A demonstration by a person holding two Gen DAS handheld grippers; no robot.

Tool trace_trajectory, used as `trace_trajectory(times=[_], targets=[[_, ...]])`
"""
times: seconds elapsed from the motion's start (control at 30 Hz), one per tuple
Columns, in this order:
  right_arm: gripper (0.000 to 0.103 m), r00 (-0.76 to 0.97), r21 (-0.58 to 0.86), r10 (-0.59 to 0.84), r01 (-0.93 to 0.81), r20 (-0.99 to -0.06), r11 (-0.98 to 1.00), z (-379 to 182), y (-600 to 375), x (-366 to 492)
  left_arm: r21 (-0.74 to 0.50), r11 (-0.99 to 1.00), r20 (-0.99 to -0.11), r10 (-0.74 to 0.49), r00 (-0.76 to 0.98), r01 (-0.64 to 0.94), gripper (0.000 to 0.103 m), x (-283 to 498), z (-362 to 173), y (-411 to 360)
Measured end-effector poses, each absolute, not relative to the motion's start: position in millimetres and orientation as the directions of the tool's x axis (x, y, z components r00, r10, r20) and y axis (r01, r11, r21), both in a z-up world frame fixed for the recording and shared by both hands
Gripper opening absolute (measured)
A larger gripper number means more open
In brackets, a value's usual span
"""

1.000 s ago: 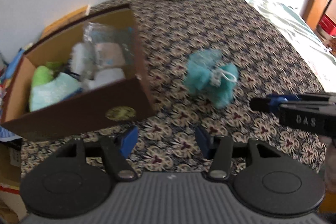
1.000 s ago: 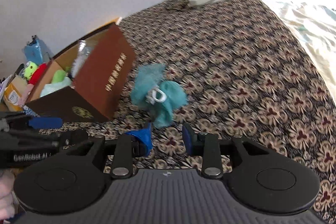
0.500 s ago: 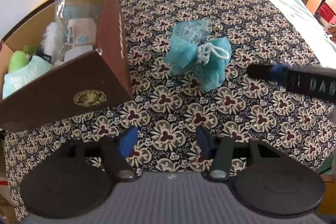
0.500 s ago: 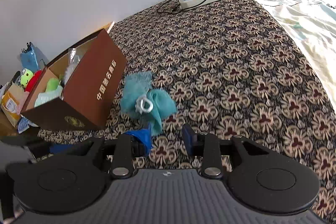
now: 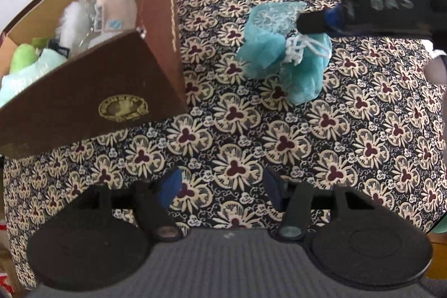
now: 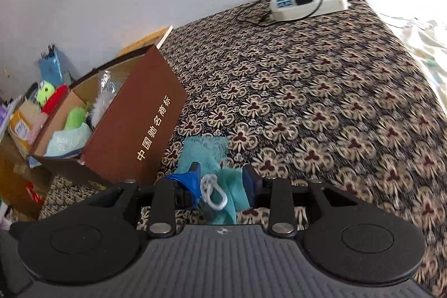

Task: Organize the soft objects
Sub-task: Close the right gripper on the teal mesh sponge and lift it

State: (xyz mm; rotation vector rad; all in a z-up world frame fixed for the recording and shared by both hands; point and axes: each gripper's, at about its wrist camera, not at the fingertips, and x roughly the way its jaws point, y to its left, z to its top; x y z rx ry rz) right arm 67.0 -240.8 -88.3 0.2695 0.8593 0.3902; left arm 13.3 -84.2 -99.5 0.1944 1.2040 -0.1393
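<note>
A teal mesh bath pouf (image 5: 282, 60) with a white cord loop lies on the floral cloth, right of a brown cardboard box (image 5: 92, 102) that holds several soft items. My right gripper (image 6: 222, 180) is open, its jaws on either side of the pouf (image 6: 212, 158) and its cord. In the left wrist view the right gripper's fingertips (image 5: 315, 23) reach over the pouf's far side. My left gripper (image 5: 220, 186) is open and empty, low over the cloth in front of the box and pouf.
A white power strip (image 6: 310, 2) with a black charger sits at the table's far edge by the wall. Toys and cartons (image 6: 33, 113) crowd the left beyond the box (image 6: 134, 130). A pale bedsheet (image 6: 427, 41) lies to the right.
My right gripper has moved forward and down until its open jaws straddle the pouf. My left gripper has tilted down and moved closer to the table. The pouf has not moved.
</note>
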Motion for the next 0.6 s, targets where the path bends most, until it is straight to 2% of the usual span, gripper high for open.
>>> trace_trajectory(times=[0.27, 0.43, 0.6], targets=[[0.016, 0.525, 0.367, 0.440, -0.243, -0.728, 0.898, -113.3, -224.4, 104.2, 0.040, 0.981, -0.935, -0.031, 0.353, 0.191, 0.059, 12.2, -99.8, -71.1], [0.017, 0.499, 0.414, 0.468, -0.224, -0.729, 0.883, -122.8, -227.4, 99.5, -0.040, 0.980, -0.924, -0.111, 0.367, 0.196, 0.059, 9.0, -95.2, -62.9], [0.016, 0.445, 0.481, 0.524, -0.216, -0.726, 0.850, -122.0, -235.7, 69.0, -0.091, 0.957, -0.895, -0.199, 0.398, 0.275, 0.060, 3.5, -86.7, -69.6]])
